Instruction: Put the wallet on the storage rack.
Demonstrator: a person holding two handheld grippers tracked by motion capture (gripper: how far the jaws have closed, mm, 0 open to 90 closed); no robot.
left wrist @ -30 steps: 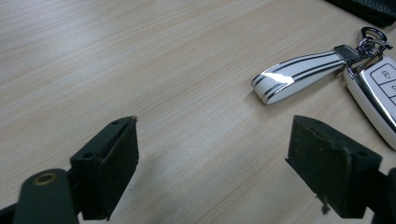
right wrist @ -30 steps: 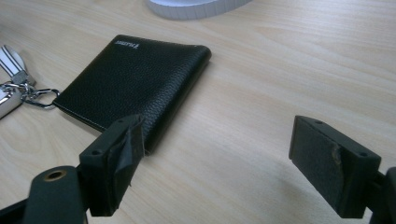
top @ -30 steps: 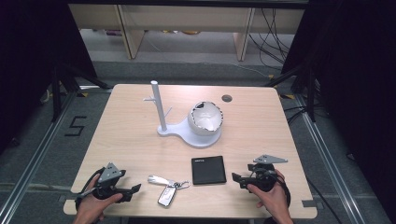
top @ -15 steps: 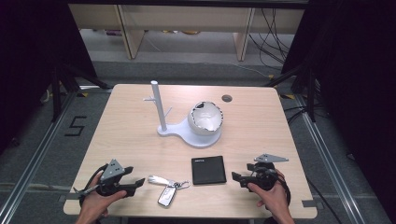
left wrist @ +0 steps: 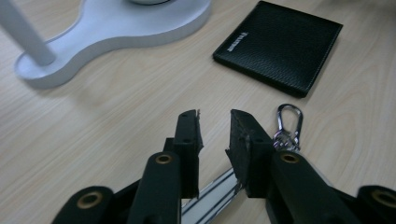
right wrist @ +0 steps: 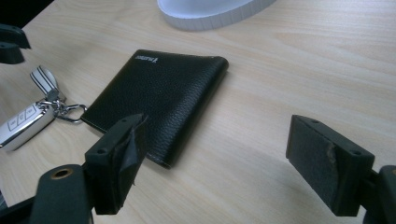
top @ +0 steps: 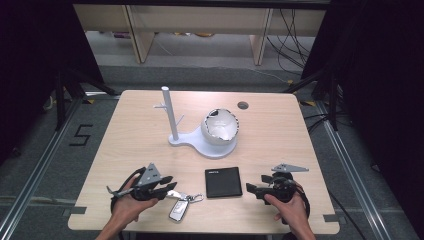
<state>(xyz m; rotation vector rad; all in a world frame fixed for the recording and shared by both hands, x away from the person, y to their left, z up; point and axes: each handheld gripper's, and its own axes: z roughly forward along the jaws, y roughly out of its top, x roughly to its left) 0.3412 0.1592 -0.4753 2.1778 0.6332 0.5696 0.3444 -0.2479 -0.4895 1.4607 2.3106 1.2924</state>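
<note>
From above, the left gripper (top: 167,187) lay low over the near edge of the table (top: 130,125), its tips right at the strap end of the car key (top: 178,210). Its jaws had just been closing and stood narrow. I could not tell from up there whether they pinched the strap. The key fob itself lay flat on the wood just beside the black wallet (top: 223,182). The right gripper (top: 253,189) rested on the other side of the wallet, near it but apart, pointing toward it. Farther back stood the white stand (top: 192,142) with its upright post, and the cracked white bowl (top: 220,126) sat on its base.

In the left gripper view, the left gripper (left wrist: 215,123) showed a narrow gap between its two black jaws, with bare wood visible through the gap at the tips. A silvery strip, part of the key strap (left wrist: 210,200), ran beneath the jaws lower down. The key's snap hook (left wrist: 288,122) lay just right of the right jaw. The wallet (left wrist: 280,44) lay beyond, well apart.

In the right gripper view, the right gripper (right wrist: 215,144) stood wide open and held nothing. The wallet (right wrist: 163,100) lay flat before its left jaw, and the car key (right wrist: 23,123) rested at the far left, its ring touching the wallet's corner.
</note>
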